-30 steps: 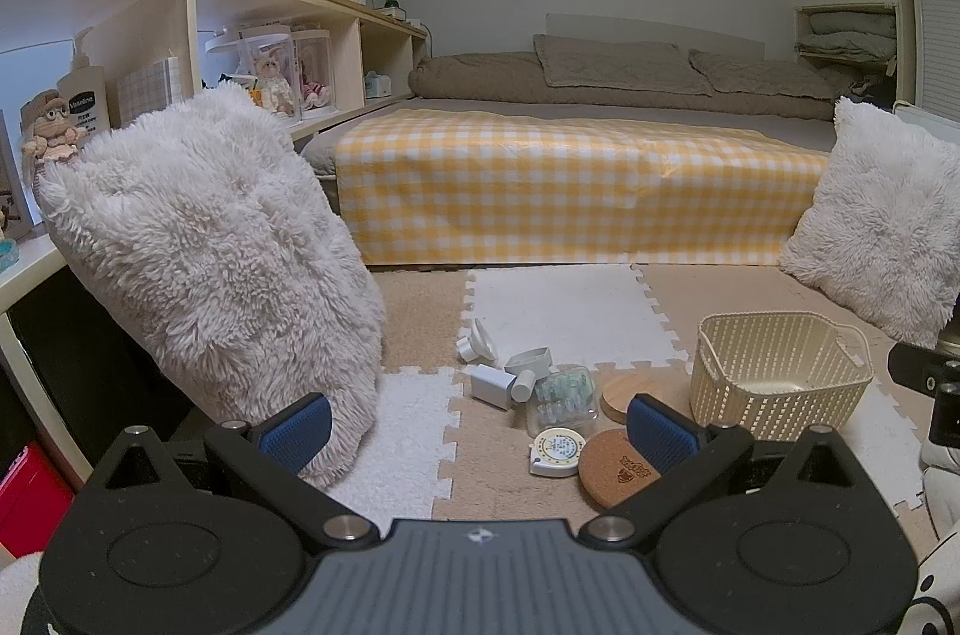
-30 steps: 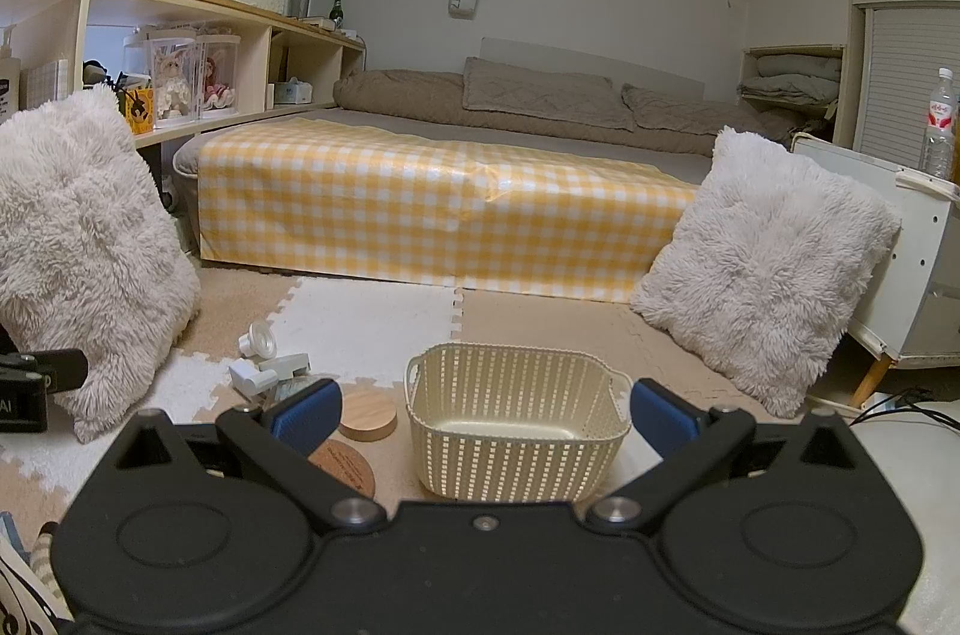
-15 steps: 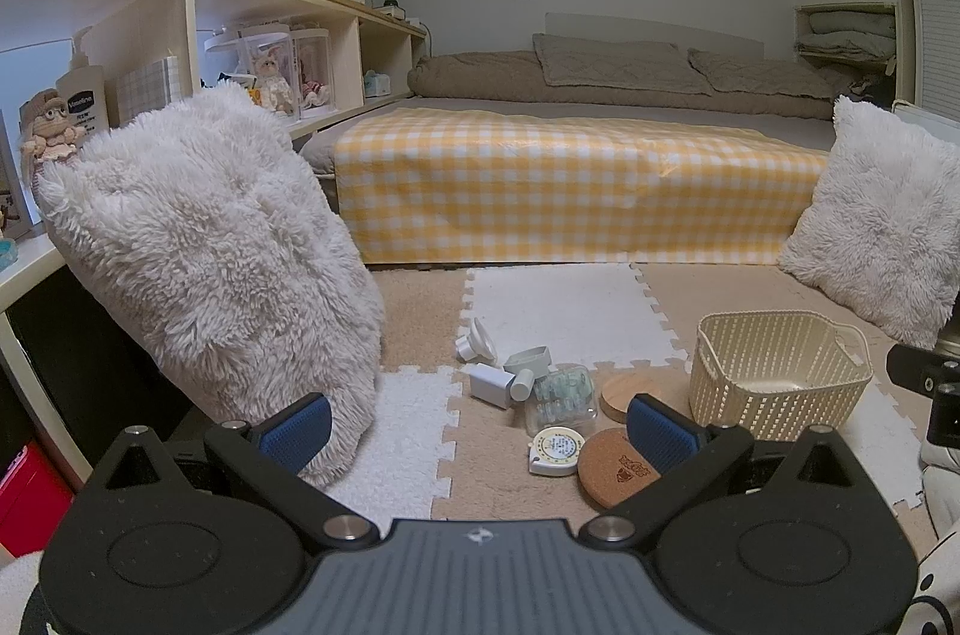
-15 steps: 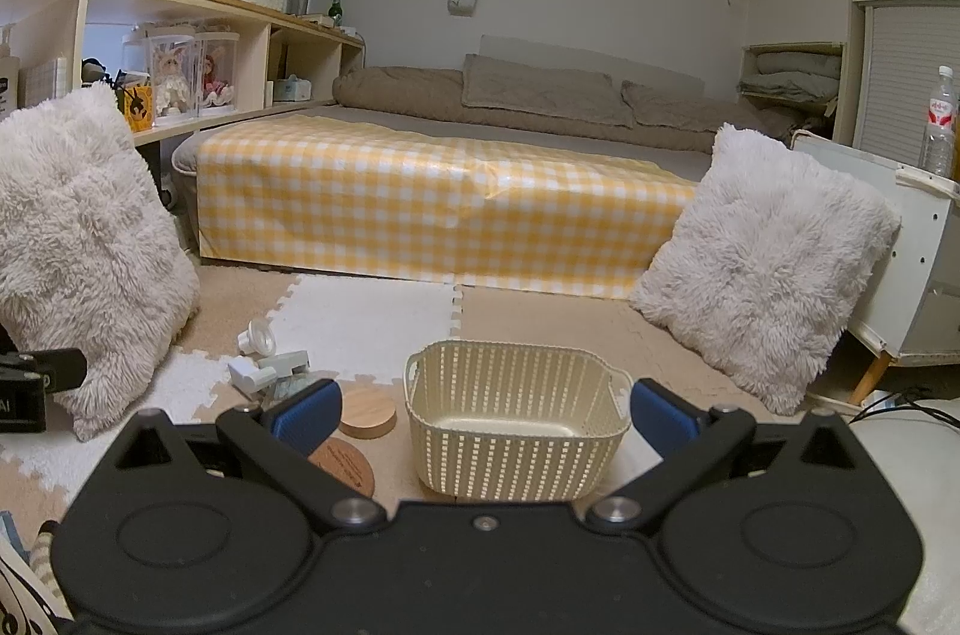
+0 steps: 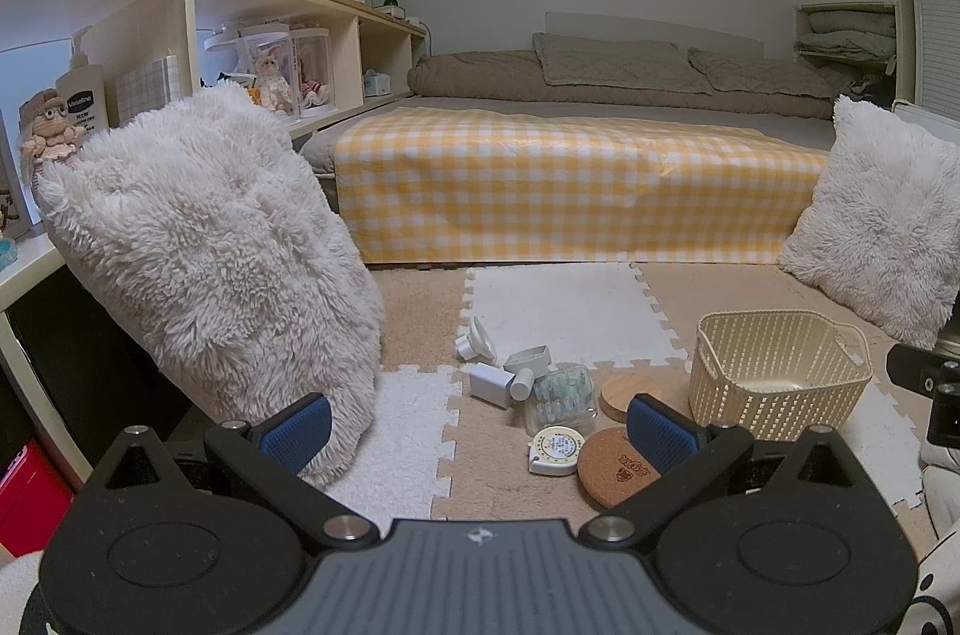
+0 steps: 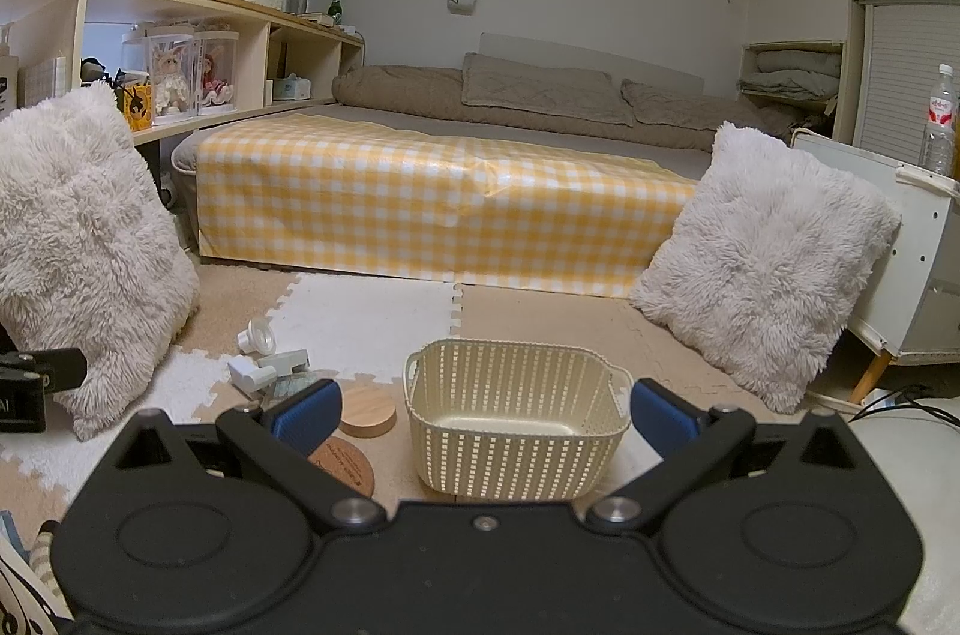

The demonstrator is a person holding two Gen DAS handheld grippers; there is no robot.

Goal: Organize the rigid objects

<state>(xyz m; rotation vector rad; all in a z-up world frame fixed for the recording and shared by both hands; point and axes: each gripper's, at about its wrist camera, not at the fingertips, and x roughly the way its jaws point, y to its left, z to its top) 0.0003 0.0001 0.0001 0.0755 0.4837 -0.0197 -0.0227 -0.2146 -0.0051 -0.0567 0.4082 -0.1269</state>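
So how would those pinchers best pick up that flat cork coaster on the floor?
The cork coaster lies flat on the foam mat, so only its thin rim offers a grip. I'd bring the open left gripper down from above, spanning the disc edge to edge, clear of the tape measure beside it.

From my left gripper (image 5: 480, 432) the jaws stand wide, with bare floor mat (image 5: 498, 473) ahead up to the tape measure (image 5: 555, 450) and cork coaster (image 5: 615, 467). The fluffy pillow (image 5: 210, 251) crowds the left side. My right gripper (image 6: 480, 410) faces the basket (image 6: 516, 419), its top unobstructed; I see open floor between it and the right pillow (image 6: 762, 263).
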